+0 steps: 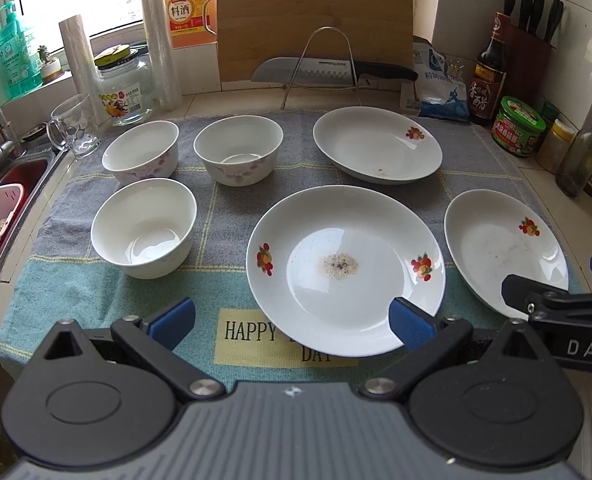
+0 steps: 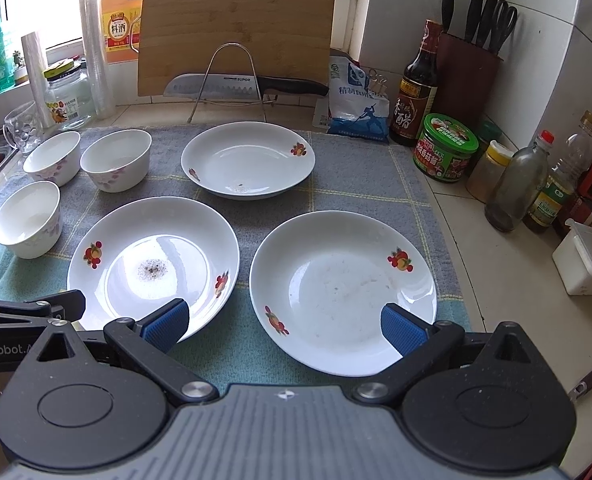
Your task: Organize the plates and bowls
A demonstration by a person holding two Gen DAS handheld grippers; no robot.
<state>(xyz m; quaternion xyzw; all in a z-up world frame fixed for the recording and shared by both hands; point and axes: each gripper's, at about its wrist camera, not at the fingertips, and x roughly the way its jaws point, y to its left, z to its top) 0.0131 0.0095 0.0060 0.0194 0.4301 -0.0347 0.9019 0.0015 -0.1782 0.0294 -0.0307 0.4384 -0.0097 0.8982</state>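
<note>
a tiled kitchen surface [image 2: 492, 280] runs under a bright window, with a grey-and-teal checked towel [image 1: 224, 204] spread over it and a sink [image 1: 28, 172] at nine o'clock. on the towel sit three white bowls [image 1: 144, 228] at about ten o'clock and three white fruit-printed plates: a near plate [image 1: 344, 268] with a speckled patch in its middle, a far plate [image 1: 376, 144] at twelve o'clock, and a right plate [image 2: 342, 292] at three o'clock, none touching. the towel's lettering is partly covered by the near plate. the left gripper [image 1: 292, 320] hovers low with jaws wide, one pad over the near plate's rim; whether it touches is unclear. the right gripper [image 2: 284, 324] has its jaws wide too, straddling the gap between near and right plates. behind stand a cutting board [image 2: 236, 28], a knife [image 2: 240, 86] on a wire rack, a salt bag [image 2: 356, 100], sauce bottles [image 2: 416, 88] and a knife block [image 2: 468, 68]. a glass mug [image 1: 74, 128] stands by the bowls.
</note>
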